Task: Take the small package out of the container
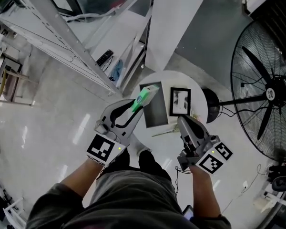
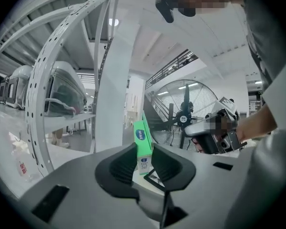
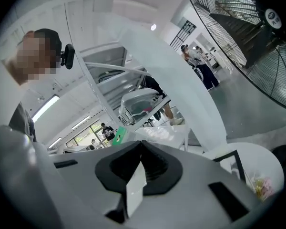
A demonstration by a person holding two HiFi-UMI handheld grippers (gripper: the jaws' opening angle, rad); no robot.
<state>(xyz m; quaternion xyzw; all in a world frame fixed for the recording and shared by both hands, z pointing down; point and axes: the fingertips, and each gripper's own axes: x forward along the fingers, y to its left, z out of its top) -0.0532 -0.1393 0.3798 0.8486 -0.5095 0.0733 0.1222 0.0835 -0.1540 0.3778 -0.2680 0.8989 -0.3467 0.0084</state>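
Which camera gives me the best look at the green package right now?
The left gripper view: the green package stands upright, close up, clamped in the left gripper, label facing the camera. The head view shows the package small, from above. The right gripper view catches only a green corner.

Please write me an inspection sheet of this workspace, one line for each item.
Surface: round white table.
Job's things: green package held in the air, out of the grey container; black-framed tray beside it.
Clutter: pale stalks near the table edge.
Grippers: left gripper shut on the package; right gripper shut, empty.
Cables: white cable on the shelf.
Surroundings: large fan, metal shelving.
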